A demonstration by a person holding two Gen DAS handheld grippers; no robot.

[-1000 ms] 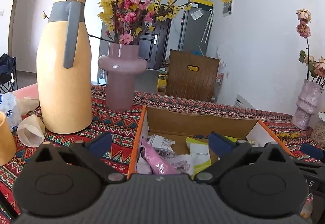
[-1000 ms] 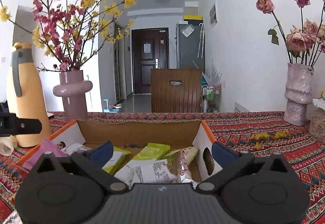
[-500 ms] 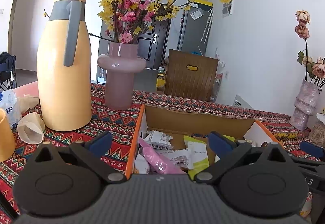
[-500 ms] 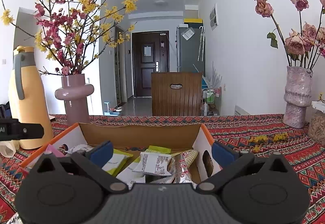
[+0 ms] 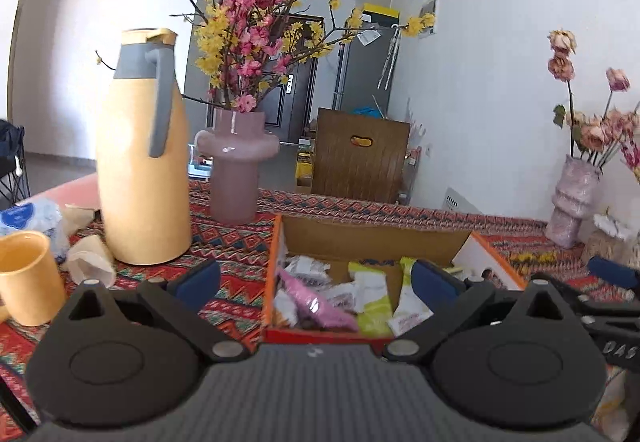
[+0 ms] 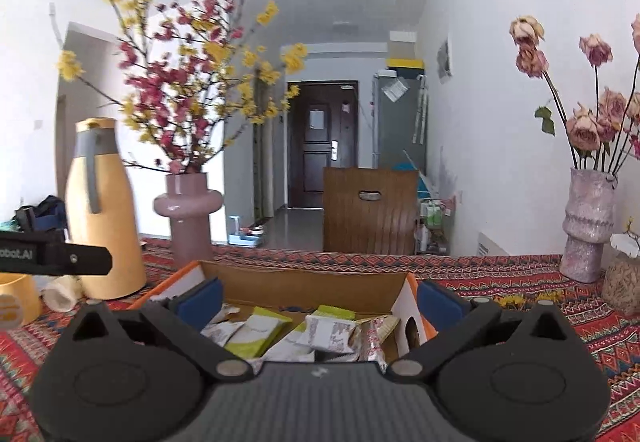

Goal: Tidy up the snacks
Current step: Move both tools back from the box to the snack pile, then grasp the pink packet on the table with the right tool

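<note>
On the patterned tablecloth [image 5: 240, 242], at twelve o'clock from both, the left gripper [image 5: 316, 278] and right gripper [image 6: 318, 300] hang wide open and empty over the cardboard box [image 6: 312, 288] where the snack packets [image 6: 260, 330] lie jumbled, probably poised to choose one.

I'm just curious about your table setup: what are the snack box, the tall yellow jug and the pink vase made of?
The snack box looks like cardboard: a dull brown inside with thin folded flaps, printed orange outside. The jug seems to be matte plastic or coated metal, with a grey handle; I can't tell which. The pink vase looks like glossy glass or glazed ceramic, since it shows bright highlights.
</note>
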